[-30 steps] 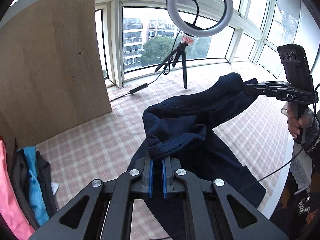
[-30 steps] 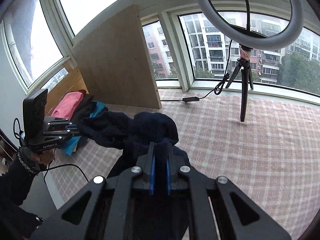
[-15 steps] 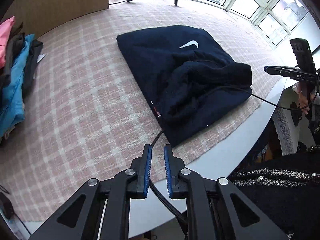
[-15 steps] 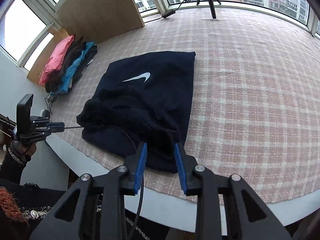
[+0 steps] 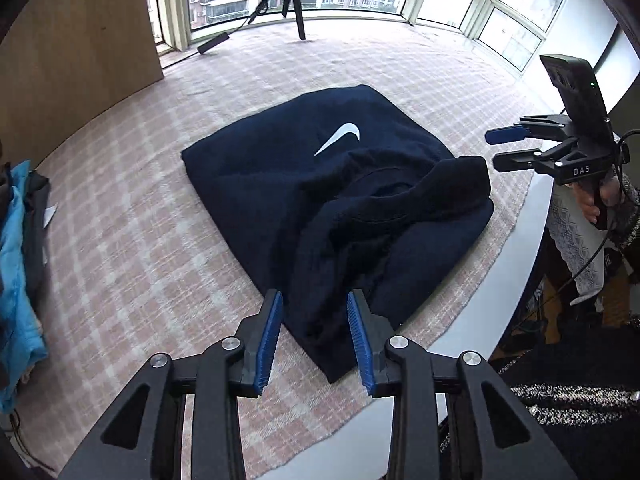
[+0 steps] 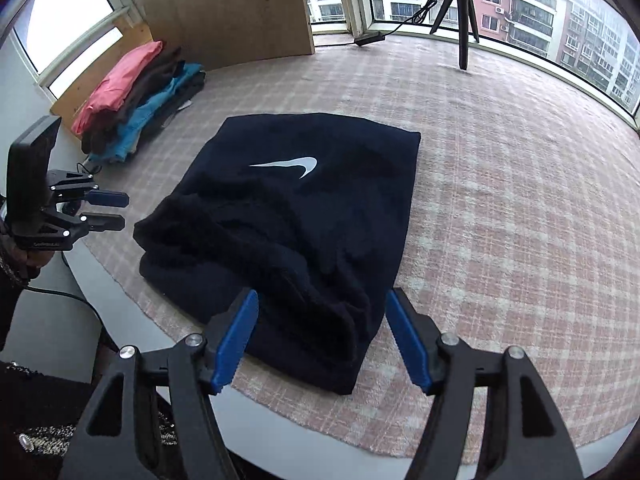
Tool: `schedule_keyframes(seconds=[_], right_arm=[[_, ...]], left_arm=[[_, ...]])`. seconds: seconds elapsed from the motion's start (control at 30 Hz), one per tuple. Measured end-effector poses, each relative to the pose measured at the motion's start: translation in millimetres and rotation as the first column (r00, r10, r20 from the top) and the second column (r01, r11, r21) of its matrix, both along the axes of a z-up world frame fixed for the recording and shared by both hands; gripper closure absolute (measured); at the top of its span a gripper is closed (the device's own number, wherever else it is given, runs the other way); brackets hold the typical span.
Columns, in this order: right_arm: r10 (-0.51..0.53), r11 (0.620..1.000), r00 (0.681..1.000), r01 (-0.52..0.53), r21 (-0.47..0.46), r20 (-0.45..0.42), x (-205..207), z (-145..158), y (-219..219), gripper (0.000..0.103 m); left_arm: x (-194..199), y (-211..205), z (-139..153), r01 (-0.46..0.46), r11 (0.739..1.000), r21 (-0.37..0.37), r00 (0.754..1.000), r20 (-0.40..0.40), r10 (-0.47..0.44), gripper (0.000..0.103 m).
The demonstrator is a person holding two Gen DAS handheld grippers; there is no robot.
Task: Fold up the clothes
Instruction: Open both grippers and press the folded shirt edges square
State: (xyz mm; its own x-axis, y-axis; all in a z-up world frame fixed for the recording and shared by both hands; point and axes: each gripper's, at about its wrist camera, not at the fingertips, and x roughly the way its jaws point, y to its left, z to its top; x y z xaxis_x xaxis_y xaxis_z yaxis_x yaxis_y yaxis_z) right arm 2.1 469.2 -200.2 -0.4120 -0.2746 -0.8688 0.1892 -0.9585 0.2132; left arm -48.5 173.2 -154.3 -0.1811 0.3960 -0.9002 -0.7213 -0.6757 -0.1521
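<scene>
Left gripper [image 5: 314, 326] fingers [image 5: 270, 340] opening above the near left corner of the navy sweatshirt [image 5: 280, 184], pads clear of the cloth. Right gripper [image 6: 320, 332] fingers [image 6: 236, 340] opening wider, straddling the bunched near right corner without pressing it. Beyond, lying folded on the checked tabletop [image 6: 500, 208], logo up, near its front edge.

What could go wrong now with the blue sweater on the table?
The sweater lies close to the table edge, with a loose, bunched-up part on top nearest that edge. It might slide or unroll, spoiling the fold. Both grippers, left and right, are opening with nothing between their fingers, so nothing holds the cloth. Closing again could snag the bunched part.
</scene>
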Motion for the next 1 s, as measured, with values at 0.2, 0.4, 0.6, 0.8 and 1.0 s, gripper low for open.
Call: schedule_keyframes(seconds=[0.2, 0.4, 0.6, 0.8, 1.0], right_arm=[[0.086, 0.995, 0.996, -0.086, -0.059, 0.004, -3, -19, -16, 0.056], [0.177, 0.978, 0.948, -0.201, 0.065, 0.263, 65, -25, 4, 0.063], [0.079, 0.996, 0.994, -0.076, -0.040, 0.077, 40, 12, -3, 0.045], [0.241, 0.971, 0.969, -0.240, -0.017, 0.062, 10, -10, -84, 0.045], [0.341, 0.935, 0.940, -0.336, -0.116, 0.029, -4, -17, -142, 0.045]], left_arm=[[-4, 12, -25, 0.052, 0.996, 0.073, 0.990, 0.129, -0.061, 0.072], [57, -34, -18, 0.151, 0.988, 0.018, 0.970, 0.192, -0.151, 0.072], [44, -26, 5, 0.083, 0.996, 0.012, 0.995, 0.055, -0.084, 0.069], [27, 10, -24, 0.215, 0.975, -0.053, 0.975, 0.065, -0.212, 0.068], [67, -27, -29, 0.253, 0.965, -0.076, 0.962, 0.129, -0.242, 0.064]])
